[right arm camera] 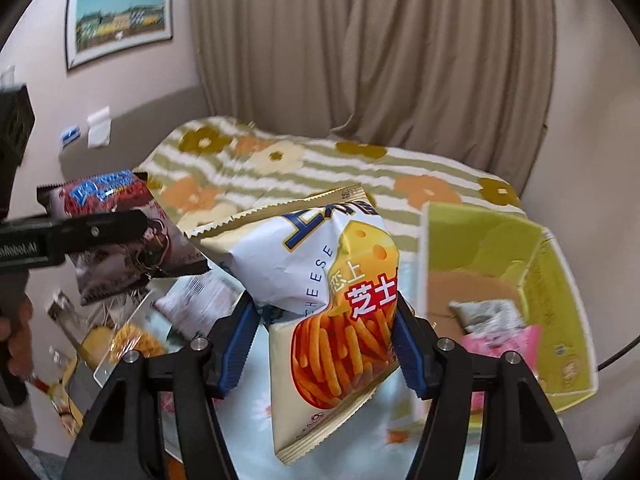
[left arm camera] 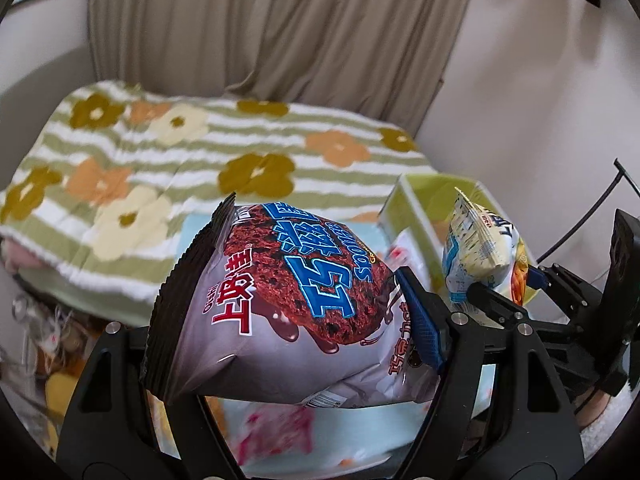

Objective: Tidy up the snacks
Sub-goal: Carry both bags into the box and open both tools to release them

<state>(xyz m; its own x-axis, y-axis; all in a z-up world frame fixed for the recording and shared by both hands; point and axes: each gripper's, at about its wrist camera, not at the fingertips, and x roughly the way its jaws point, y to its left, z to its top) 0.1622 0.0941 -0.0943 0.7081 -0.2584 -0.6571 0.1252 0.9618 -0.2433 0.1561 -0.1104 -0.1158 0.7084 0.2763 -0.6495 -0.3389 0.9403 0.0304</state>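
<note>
My left gripper point(left arm camera: 292, 344) is shut on a grey-brown chocolate cookie bag point(left arm camera: 280, 300), which hangs lifted and tilted between its pads. The right wrist view has the same bag point(right arm camera: 116, 236) at the left, clamped by the left gripper point(right arm camera: 92, 232). In my right gripper point(right arm camera: 324, 344) is a white and yellow cheese stick bag point(right arm camera: 332, 300), crumpled where the blue pads press its sides. From the left wrist view, that cheese bag point(left arm camera: 480, 252) hangs at the right in the right gripper point(left arm camera: 500, 304). A yellow-green box point(right arm camera: 480, 240) stands open at the right, also seen as the box point(left arm camera: 416, 208).
Inside the box lie a pink packet point(right arm camera: 508, 344) and a grey packet point(right arm camera: 484, 312). Several loose snack packets point(right arm camera: 132, 340) lie on a pale blue floral cloth below. A striped flower blanket point(left arm camera: 180, 168) covers the bed behind, with curtains beyond. A person's hand point(right arm camera: 16, 332) is at the left edge.
</note>
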